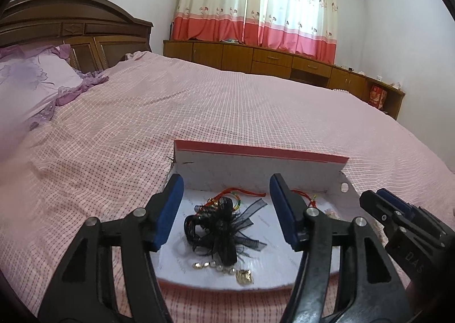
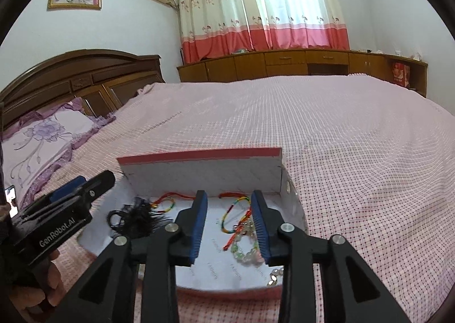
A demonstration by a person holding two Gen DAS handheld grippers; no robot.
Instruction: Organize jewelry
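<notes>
Left wrist: black hair bow [image 1: 224, 230] between open left gripper [image 1: 227, 206] fingers

The bedspread [image 1: 199, 101] is pale pink with a fine grid of dark red dots. On it the box [image 1: 256, 152] is white inside with a coral-red edge — faint grey lettering patterns its floor. The hair bow [image 1: 224, 226] is black; the cord bracelets [image 2: 236, 215] are red, banded with yellow and green; the bead bracelet [image 2: 247, 252] is pale green and pink. Both grippers are black with blue jaws. The curtains [image 2: 261, 4] are cream with small flowers above a coral band — the pillow [image 2: 42, 135] is lilac, floral.
</notes>
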